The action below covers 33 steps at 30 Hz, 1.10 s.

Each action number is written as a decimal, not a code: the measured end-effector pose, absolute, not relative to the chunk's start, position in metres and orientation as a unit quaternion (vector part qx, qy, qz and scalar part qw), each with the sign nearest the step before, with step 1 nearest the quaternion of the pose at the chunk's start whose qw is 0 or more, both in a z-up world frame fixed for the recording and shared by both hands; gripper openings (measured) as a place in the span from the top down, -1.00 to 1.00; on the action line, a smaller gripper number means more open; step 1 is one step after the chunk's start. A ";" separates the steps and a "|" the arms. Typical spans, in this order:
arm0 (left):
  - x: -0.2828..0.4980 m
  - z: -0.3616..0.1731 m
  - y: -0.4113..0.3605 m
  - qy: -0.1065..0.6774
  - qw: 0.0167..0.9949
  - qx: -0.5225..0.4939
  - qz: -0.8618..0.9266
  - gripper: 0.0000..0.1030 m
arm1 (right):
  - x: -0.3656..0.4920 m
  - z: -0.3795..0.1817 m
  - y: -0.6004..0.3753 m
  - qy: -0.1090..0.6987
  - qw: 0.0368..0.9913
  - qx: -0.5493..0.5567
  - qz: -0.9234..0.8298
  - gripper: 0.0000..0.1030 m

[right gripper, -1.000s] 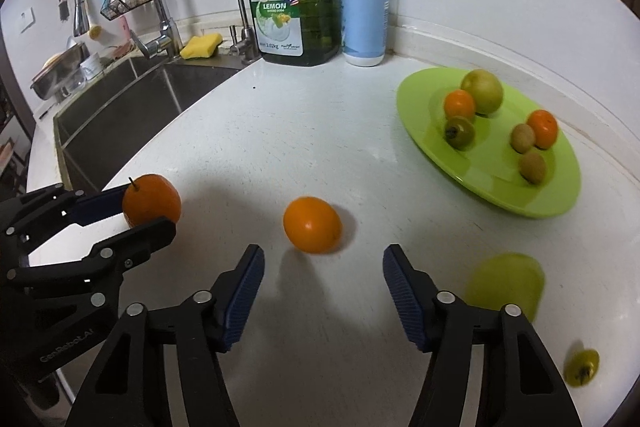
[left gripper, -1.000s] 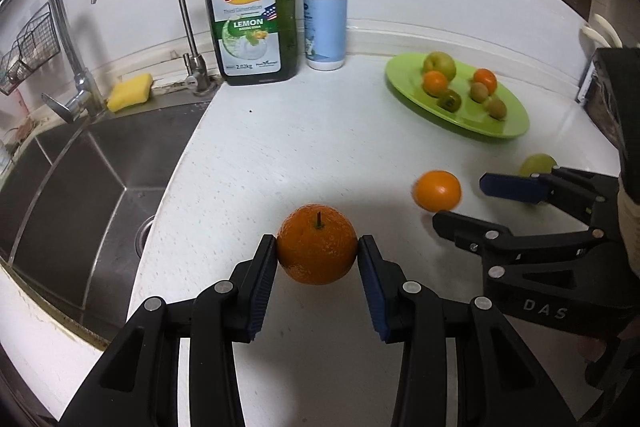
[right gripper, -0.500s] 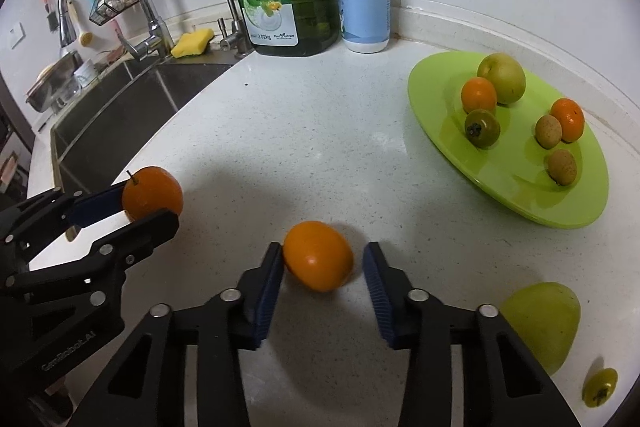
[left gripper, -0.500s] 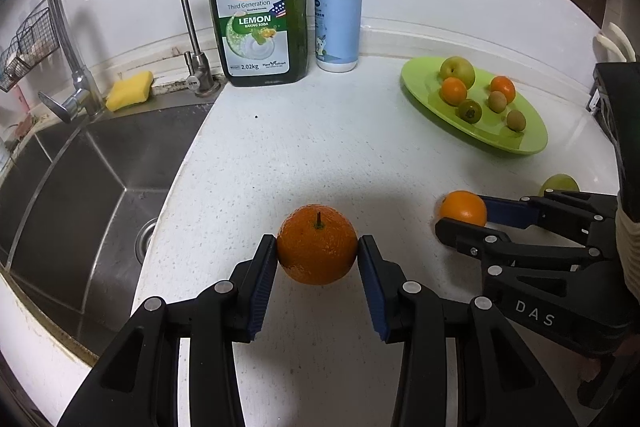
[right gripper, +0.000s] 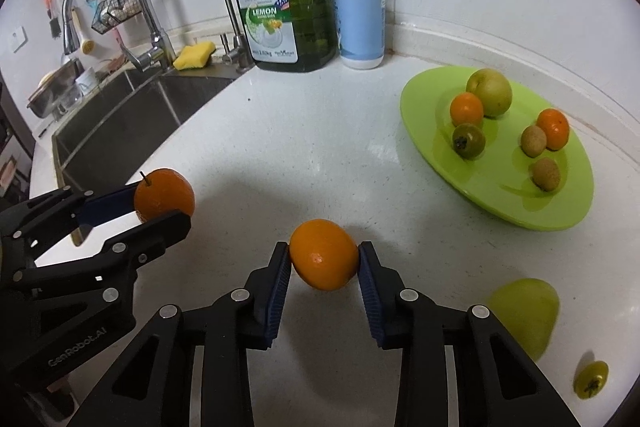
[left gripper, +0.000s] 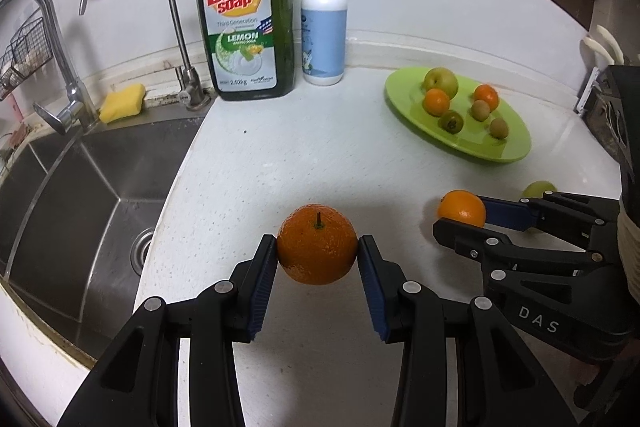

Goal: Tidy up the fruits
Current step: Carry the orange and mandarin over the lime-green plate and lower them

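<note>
My left gripper (left gripper: 317, 247) is shut on a stemmed orange (left gripper: 317, 243) and holds it above the white counter; it shows at the left of the right wrist view (right gripper: 164, 195). My right gripper (right gripper: 323, 255) is shut on a smooth orange (right gripper: 323, 254), which shows at the right of the left wrist view (left gripper: 461, 207). A green plate (right gripper: 520, 199) at the back right holds several fruits: a green apple (right gripper: 490, 92), two small oranges and some small brown and green ones. The plate also shows in the left wrist view (left gripper: 472, 143).
A pale green fruit (right gripper: 526, 315) and a small yellow-green one (right gripper: 591, 379) lie on the counter at the right. A dish soap bottle (left gripper: 245, 15) and a pump bottle (left gripper: 324, 35) stand at the back. The steel sink (left gripper: 80, 187) drops off at the left.
My right gripper moved forward around the smooth orange and closed on it. My left gripper kept holding the stemmed orange and lifted slightly.
</note>
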<state>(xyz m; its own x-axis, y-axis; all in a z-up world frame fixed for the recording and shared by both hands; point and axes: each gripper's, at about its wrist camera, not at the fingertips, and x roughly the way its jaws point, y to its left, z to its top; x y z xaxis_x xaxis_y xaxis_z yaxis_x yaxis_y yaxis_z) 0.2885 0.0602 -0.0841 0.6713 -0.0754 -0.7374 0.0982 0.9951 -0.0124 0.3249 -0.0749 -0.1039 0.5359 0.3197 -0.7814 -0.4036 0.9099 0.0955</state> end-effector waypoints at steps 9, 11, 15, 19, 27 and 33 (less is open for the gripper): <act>0.279 -0.052 0.039 0.372 0.924 0.016 -0.085 0.21 | 0.304 -0.071 -0.101 0.407 0.894 -0.027 0.187 0.32; 0.278 -0.044 0.033 0.365 0.926 0.018 -0.093 0.21 | 0.300 -0.061 -0.110 0.397 0.900 -0.025 0.179 0.32; 0.277 -0.029 0.016 0.351 0.929 0.026 -0.116 0.21 | 0.293 -0.041 -0.129 0.378 0.911 -0.021 0.163 0.32; 0.279 -0.012 -0.005 0.333 0.932 0.040 -0.140 0.21 | 0.288 -0.021 -0.151 0.358 0.923 -0.016 0.142 0.32; 0.293 0.015 -0.040 0.299 0.937 0.056 -0.174 0.21 | 0.290 0.007 -0.186 0.328 0.938 -0.012 0.111 0.32; 0.315 0.024 -0.065 0.297 0.934 0.059 -0.191 0.21 | 0.301 0.013 -0.209 0.322 0.942 -0.005 0.094 0.32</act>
<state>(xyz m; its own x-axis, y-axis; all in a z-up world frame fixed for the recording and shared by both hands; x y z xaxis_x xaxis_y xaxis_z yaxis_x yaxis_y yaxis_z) 0.3147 -0.0651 0.0236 0.7514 -0.3209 -0.5766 0.3913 0.9203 -0.0023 0.3006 -0.2093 0.0128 0.7749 0.1731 -0.6079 -0.1796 0.9824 0.0508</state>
